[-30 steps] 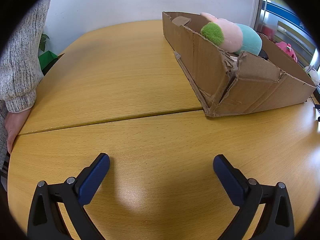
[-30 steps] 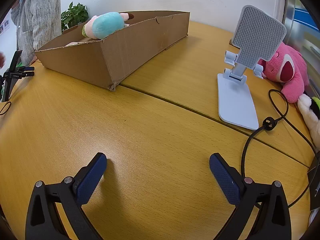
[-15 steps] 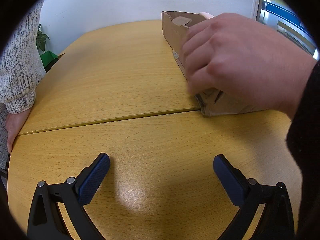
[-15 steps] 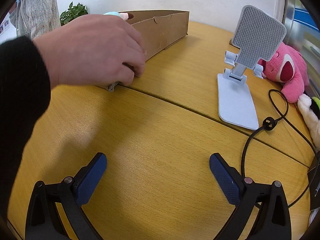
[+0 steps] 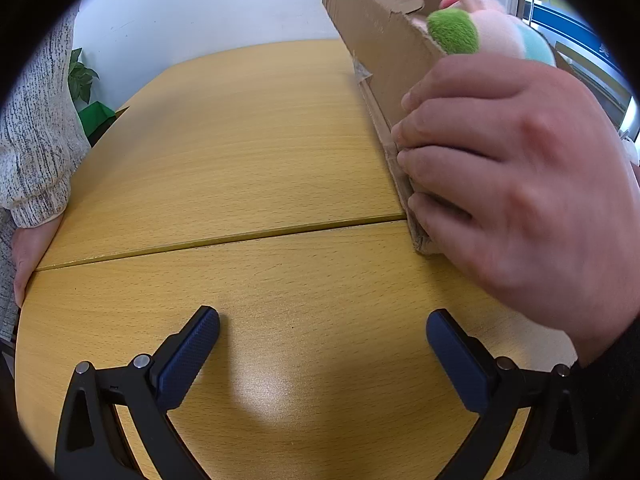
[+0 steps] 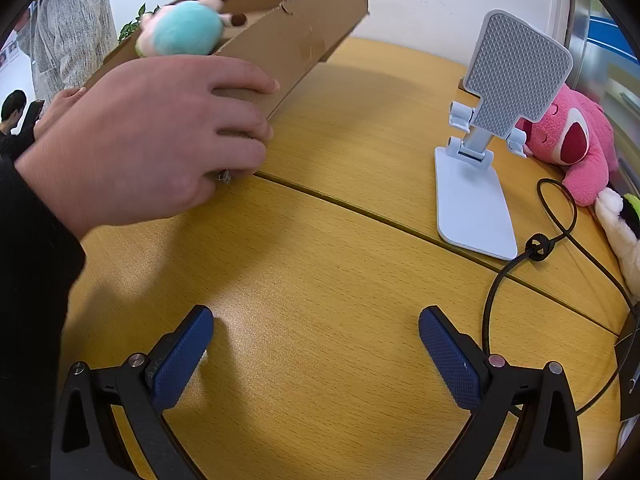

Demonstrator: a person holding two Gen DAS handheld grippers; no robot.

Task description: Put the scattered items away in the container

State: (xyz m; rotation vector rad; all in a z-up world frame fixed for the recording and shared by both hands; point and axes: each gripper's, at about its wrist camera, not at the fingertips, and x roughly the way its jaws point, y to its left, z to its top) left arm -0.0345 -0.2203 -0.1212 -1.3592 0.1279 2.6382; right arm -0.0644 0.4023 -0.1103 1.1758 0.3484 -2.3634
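A bare hand (image 6: 152, 136) gripped the cardboard box (image 6: 296, 36) corner, tilting it; both the left hand-held gripper (image 5: 322, 340) and right hand-held gripper (image 6: 314, 340) rested apart on the surface (image 5: 240, 152)

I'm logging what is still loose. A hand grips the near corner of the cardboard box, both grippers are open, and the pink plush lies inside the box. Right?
Not quite. The pink plush lies on the table behind the phone stand, outside the cardboard box, as the right wrist view shows. The rest holds.

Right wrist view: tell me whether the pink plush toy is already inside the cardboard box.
No, the pink plush toy lies on the table behind the white phone stand, well apart from the cardboard box.
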